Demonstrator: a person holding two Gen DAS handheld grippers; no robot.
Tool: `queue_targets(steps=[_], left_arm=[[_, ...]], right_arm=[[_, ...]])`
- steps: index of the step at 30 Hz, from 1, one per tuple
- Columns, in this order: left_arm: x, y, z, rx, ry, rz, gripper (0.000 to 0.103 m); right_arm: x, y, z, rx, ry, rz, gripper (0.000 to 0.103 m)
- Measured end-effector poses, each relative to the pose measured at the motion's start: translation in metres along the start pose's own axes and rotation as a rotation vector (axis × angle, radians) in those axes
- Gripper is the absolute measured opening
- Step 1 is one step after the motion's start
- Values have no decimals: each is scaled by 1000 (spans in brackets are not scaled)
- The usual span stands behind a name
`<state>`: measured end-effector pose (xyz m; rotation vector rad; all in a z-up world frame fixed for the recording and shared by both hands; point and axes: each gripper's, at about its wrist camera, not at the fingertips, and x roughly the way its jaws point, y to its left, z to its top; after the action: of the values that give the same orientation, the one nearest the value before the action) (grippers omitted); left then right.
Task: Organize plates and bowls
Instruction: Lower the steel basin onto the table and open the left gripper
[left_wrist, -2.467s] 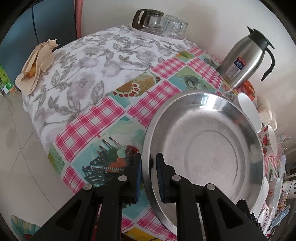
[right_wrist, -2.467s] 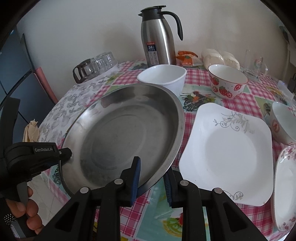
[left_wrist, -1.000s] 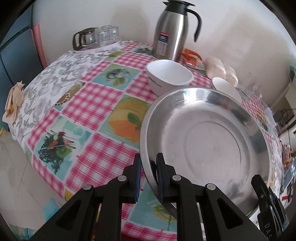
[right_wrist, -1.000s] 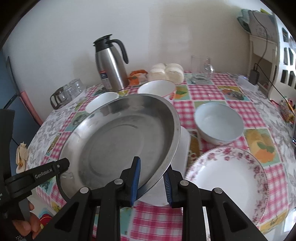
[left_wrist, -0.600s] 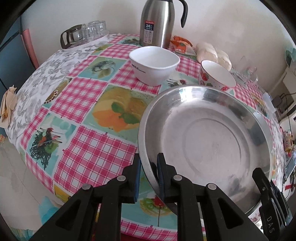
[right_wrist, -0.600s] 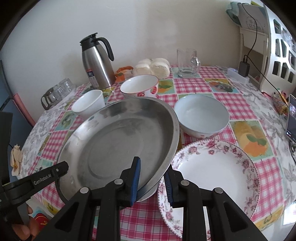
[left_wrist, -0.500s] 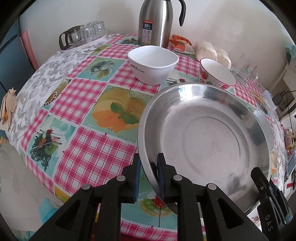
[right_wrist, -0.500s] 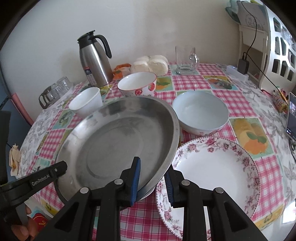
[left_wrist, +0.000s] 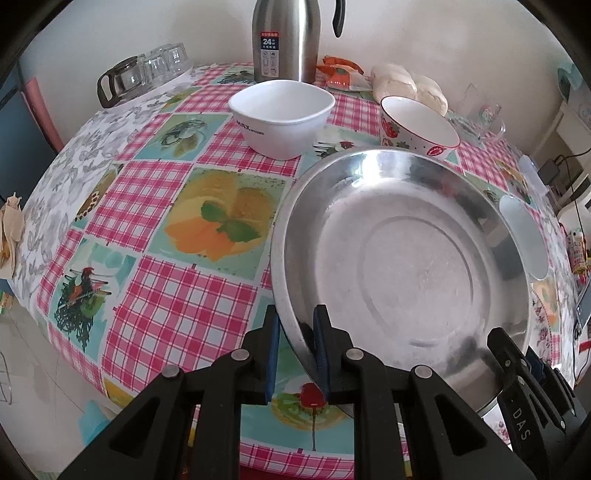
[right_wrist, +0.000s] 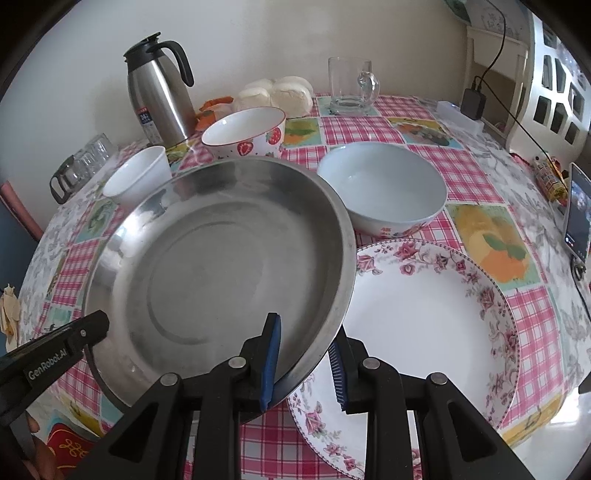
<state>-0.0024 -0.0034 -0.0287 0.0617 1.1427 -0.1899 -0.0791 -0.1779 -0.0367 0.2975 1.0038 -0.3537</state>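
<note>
The steel pan (left_wrist: 399, 258) is held over the desk's near edge, its rim pinched from opposite sides. The left gripper (left_wrist: 295, 345) is clamped on the near-left rim; the jaws of the right gripper (right_wrist: 304, 360) stand slightly wider, with the near-right rim between the blue ribbed pads. The pan is round, shallow and dull-shiny. Only the right view shows the flowered plate (right_wrist: 436, 314) partly under the pan and a pale bowl (right_wrist: 384, 192) behind; the left view shows the checked cloth (left_wrist: 177, 302).
</note>
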Motion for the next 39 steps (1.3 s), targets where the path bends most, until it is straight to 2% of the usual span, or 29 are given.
queue_targets(steps=[17,30,33,39], left_arm=[[-1,9,2,-18,-11,-5,18],[-2,8,3,-18,-17,-7,20],[-2,8,3,-19,-20,-7,26],[-2,5,2,3,-16,-12,27]], right_arm=[[9,9,-1,-3,40,2,29],[6,10,-1,-8,39,-7,31],[4,8,0,-2,27,-11,33],[0,3,2,17,15,-17,33]])
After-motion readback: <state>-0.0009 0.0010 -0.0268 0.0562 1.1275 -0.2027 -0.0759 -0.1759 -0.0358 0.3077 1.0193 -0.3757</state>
